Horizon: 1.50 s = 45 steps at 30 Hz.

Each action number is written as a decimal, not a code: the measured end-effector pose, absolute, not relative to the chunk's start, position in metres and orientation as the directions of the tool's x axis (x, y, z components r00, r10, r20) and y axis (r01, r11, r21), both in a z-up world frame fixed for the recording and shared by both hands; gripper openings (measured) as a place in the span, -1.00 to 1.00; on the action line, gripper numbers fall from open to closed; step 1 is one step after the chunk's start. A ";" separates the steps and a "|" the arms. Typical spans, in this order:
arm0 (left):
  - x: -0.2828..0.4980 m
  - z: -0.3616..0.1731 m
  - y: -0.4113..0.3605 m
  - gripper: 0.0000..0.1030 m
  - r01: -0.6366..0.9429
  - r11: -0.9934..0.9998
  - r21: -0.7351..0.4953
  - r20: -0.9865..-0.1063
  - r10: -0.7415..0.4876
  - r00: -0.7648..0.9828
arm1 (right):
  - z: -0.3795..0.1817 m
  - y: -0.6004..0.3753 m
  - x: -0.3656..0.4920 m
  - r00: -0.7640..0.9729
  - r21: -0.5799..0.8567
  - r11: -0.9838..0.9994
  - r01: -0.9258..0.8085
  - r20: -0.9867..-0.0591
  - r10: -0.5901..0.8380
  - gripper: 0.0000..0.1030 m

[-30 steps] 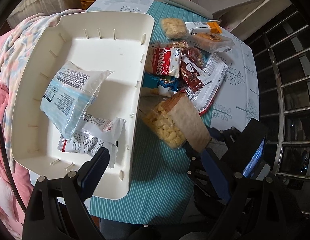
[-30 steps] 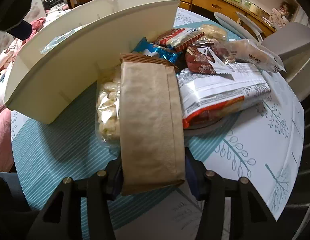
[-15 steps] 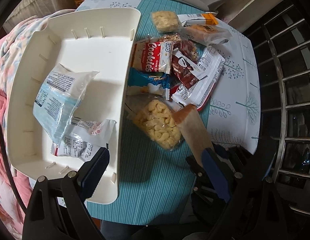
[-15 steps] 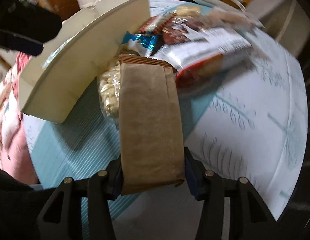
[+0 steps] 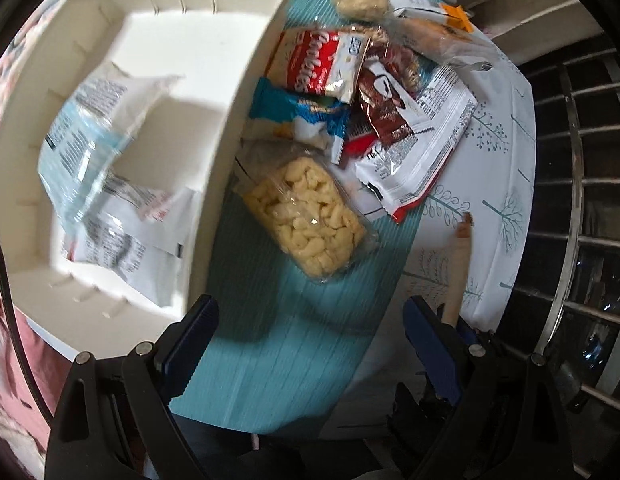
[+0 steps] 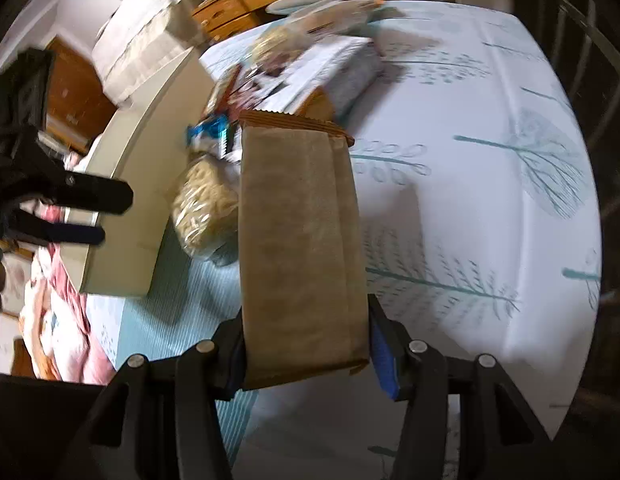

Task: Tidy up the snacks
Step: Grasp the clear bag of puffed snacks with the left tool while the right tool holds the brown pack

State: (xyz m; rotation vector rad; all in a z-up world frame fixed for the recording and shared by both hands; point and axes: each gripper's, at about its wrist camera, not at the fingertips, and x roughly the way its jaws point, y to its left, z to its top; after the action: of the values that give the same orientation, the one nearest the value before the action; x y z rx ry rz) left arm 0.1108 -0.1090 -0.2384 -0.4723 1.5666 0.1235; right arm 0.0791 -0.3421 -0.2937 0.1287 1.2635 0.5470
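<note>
The tray [image 5: 213, 60] sits on the table [image 5: 506, 152], left of the snack pile. Two packets [image 5: 105, 168] lie inside the tray. The puffed-snack bag [image 5: 305, 216] lies just beside the tray's right wall, nearest the camera. Behind it lie the wafer packet [image 5: 297, 114], then the cookies packet [image 5: 318, 60]. The paper bag [image 6: 301, 248] is held above the table, right of the puffed-snack bag.

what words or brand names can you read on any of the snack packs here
"Cookies": red and white cookie packet on the table.
"LiPO", roughly: small logo at that packet's corner, only just legible.
White wrapper, the two bags in the tray: print too small or blurred.
Brown paper bag: no text visible.
</note>
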 end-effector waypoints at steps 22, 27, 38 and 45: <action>0.135 -0.304 -0.105 0.79 -0.691 0.721 -0.059 -0.982 -0.166 -0.089 | -0.286 -0.391 0.066 0.244 0.359 0.915 -0.184 -0.885 0.396 -0.01; 0.146 -0.306 -0.109 0.78 -0.699 0.715 0.003 -0.990 -0.095 -0.102 | -0.283 -0.390 0.070 0.239 0.355 0.916 -0.187 -0.888 0.393 -0.01; 0.168 -0.320 -0.114 0.21 -0.704 0.707 0.064 -0.990 -0.045 -0.136 | -0.271 -0.390 0.074 0.254 0.337 0.919 -0.204 -0.889 0.382 -0.01; 0.169 -0.324 -0.116 0.18 -0.711 0.699 0.071 -0.990 -0.040 -0.138 | -0.269 -0.395 0.075 0.264 0.327 0.926 -0.188 -0.891 0.368 -0.01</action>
State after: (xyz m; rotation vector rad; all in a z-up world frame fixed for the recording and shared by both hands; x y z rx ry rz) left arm 0.1692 -0.1162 -0.3244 -0.6218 1.6246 0.6495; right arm 0.0749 -0.3952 -0.2688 0.1674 1.2492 0.3781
